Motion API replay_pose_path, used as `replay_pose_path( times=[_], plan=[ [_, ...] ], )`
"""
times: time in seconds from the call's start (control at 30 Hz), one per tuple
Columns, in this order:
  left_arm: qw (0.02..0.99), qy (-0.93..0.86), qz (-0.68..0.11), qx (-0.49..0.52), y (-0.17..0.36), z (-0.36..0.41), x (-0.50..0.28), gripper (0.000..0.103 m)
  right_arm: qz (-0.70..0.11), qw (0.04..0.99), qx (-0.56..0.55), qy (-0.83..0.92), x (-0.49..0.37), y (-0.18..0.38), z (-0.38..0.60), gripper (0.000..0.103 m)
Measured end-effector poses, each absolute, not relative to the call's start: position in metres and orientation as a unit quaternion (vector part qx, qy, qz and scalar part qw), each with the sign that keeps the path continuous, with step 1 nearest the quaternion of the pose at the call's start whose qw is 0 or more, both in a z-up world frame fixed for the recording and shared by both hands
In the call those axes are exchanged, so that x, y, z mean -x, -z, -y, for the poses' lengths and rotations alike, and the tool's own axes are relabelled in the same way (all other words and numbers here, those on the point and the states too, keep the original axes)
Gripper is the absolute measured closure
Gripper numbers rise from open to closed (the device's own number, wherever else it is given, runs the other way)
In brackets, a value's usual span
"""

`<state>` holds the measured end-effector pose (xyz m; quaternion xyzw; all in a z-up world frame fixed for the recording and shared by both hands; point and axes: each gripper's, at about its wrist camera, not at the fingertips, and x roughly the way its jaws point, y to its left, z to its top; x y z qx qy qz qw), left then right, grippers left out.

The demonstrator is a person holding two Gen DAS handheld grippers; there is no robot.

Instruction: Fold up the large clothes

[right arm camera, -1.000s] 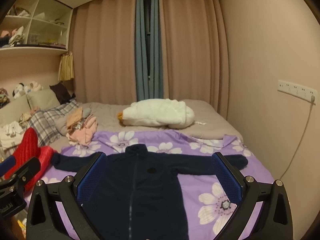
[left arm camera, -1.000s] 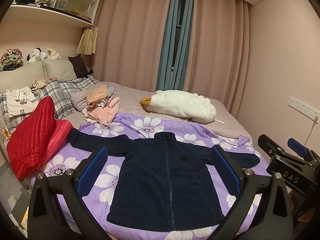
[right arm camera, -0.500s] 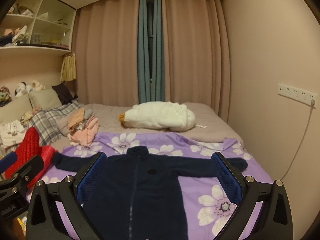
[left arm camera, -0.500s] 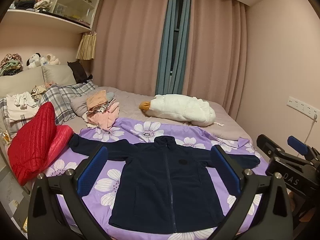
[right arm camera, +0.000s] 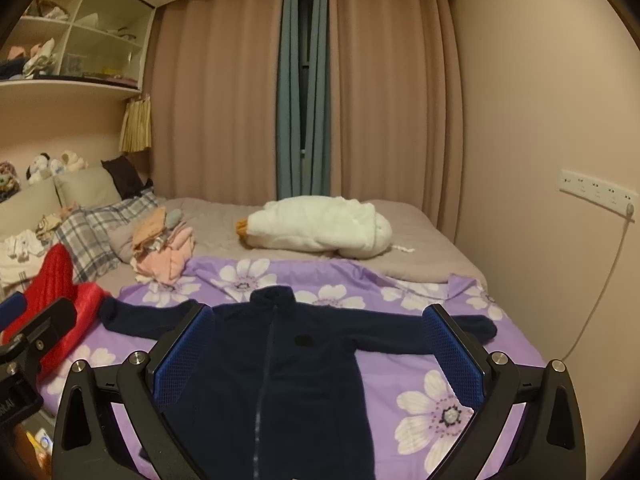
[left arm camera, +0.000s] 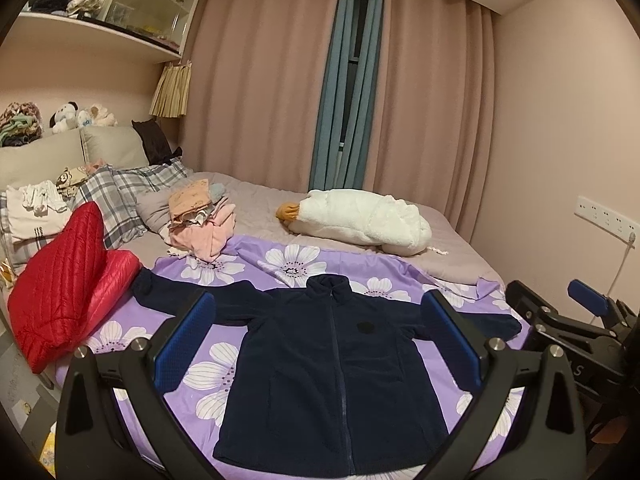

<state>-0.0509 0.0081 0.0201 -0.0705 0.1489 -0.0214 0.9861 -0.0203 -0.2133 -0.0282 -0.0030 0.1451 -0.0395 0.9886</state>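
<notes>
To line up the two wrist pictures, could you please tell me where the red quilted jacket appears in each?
Left wrist: red quilted jacket at the left edge, beside the navy jacket's sleeve.
Right wrist: red quilted jacket at the far left, partly behind the other gripper.
Shared landmark: white plush near the curtains.

A navy fleece jacket (right arm camera: pixel 280 360) lies face up and zipped on a purple floral sheet (right arm camera: pixel 432 396), both sleeves spread wide and the collar pointing toward the curtains (right arm camera: pixel 248 112). The right hand-held gripper (right arm camera: pixel 318 354) hovers over it with its blue-padded fingers (right arm camera: pixel 182 354) set wide apart, holding nothing. At the left edge part of the left hand-held gripper (right arm camera: pixel 32 340) shows in front of a red quilted garment (right arm camera: pixel 60 300). Beyond the sheet, on the grey bed (right arm camera: pixel 420 256), sit a white fluffy bundle (right arm camera: pixel 320 228) and a pile of pink and beige clothes (right arm camera: pixel 164 252) beside a plaid pillow (right arm camera: pixel 96 232). A socket strip (right arm camera: pixel 596 192) with a plugged-in cable is mounted on the right wall.
</notes>
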Motion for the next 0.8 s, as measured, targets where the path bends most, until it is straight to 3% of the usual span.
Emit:
replay_pose_path(
  times=[0.53,0.73,0.8],
  plan=[
    [0.969,-0.004,-0.212,0.125,0.042,-0.052,-0.074,0.002,-0.227,0.970,-0.007,0.090,-0.080,0.085,0.268,0.000],
    [0.956,-0.033,-0.233,0.174,0.076,-0.095,-0.120,0.006,-0.269,0.950,-0.039,0.154,-0.122,0.110,0.347,0.000],
    [0.954,-0.044,-0.235,0.183,0.084,-0.105,-0.131,0.013,-0.294,0.936,-0.068,0.182,-0.137,0.123,0.389,0.000]
  ],
)
